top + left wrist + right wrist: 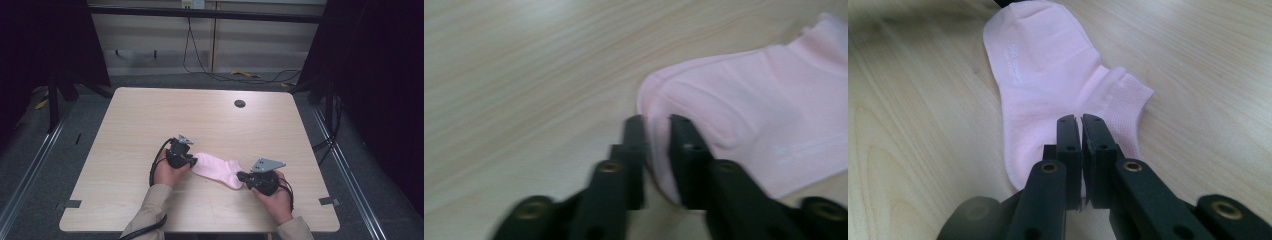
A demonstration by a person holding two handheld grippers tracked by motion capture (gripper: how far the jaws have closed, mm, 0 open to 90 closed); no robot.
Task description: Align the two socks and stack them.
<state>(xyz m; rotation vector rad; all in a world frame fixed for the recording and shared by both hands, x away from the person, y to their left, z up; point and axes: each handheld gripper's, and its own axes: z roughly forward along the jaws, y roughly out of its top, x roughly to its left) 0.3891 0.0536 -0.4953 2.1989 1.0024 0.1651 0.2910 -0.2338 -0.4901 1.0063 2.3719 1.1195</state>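
A small pale-pink knitted ankle sock (218,170) lies flat on the light wood-grain table (150,120), toward the person's edge and well short of the round dark hole (240,103) in the far part of the top. The left gripper (657,131) has its jaws drawn narrow on the sock's rounded toe edge, cloth pinched between them; the right gripper (1081,126) is clamped almost closed on the cuff end beside the ribbed opening. The step looks like a two-point hold for stretching or folding, so both grips should bite through both layers, and any lift should be level and together so the knit stays taut without slipping out. Faint white lettering (1014,62) runs along the sock's foot, too small and blurred to read.
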